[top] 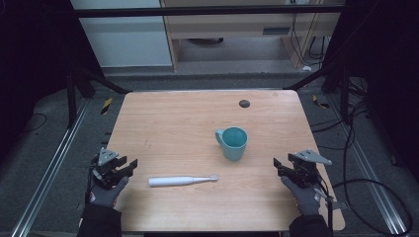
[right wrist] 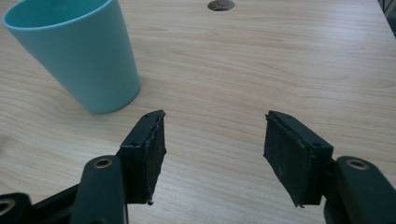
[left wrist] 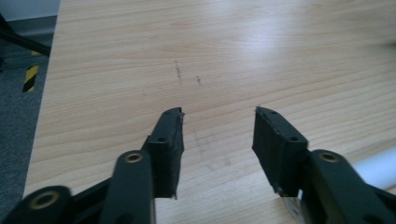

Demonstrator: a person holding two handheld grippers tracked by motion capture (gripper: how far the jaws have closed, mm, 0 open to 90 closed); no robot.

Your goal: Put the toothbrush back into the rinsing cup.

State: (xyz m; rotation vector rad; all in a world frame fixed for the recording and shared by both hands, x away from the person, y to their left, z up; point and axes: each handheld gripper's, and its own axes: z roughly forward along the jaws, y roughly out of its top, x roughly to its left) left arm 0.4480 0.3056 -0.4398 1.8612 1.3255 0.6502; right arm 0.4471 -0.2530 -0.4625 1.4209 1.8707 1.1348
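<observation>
Wooden bench [top: 163, 118], bare between electric toothbrush [top: 182, 180] and teal cup [top: 232, 142] just beyond its brush end. Toothbrush handle cut off at left gripper view's edge. Left gripper [top: 129, 165] and right gripper [top: 277, 166] flanking toothbrush, both spread, empty.

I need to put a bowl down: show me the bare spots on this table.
The table is bare across its far left, from the far edge to the left gripper, and along the near edge. The middle holds the cup and toothbrush; a dark disc sits far right.
</observation>
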